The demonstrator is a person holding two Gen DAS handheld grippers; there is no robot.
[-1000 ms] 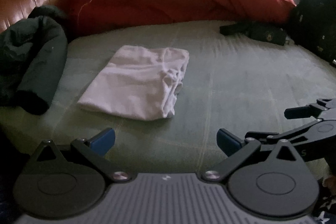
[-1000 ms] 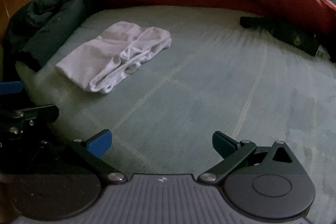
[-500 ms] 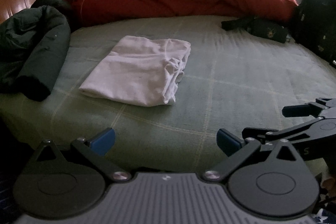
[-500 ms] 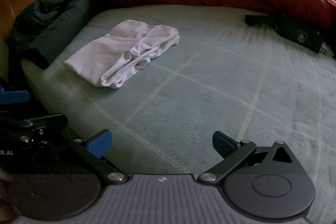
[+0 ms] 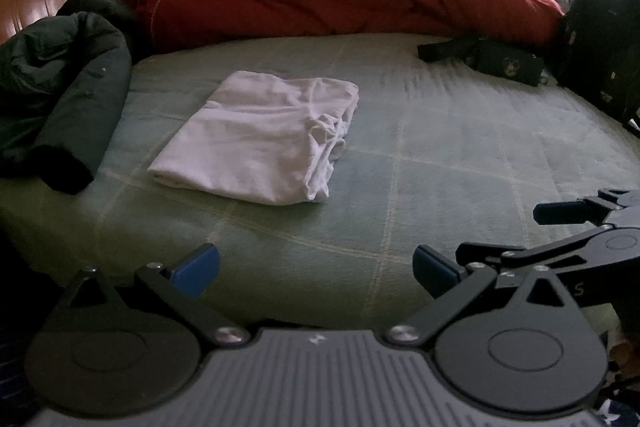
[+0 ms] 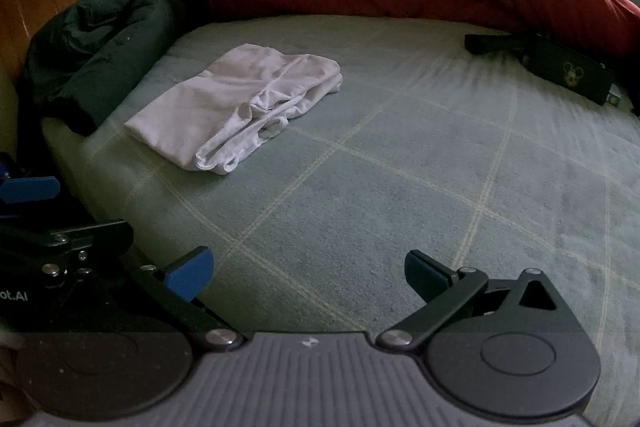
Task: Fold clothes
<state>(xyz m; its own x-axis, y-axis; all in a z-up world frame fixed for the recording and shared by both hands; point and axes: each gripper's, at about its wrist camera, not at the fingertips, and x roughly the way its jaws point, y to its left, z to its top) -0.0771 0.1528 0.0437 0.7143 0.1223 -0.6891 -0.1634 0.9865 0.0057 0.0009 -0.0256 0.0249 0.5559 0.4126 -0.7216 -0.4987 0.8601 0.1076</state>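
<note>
Hovering over the near edge of the green bed [image 5: 440,163], well short of the folded white garment [image 5: 256,139]: 2 grippers, left gripper [image 5: 316,269] and right gripper [image 6: 308,273], fingers spread, empty.

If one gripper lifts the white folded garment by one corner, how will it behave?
The white garment looks thin and limp, so it would probably droop and unfold. Its loose bunched edge may slip out first. It seems light.
</note>
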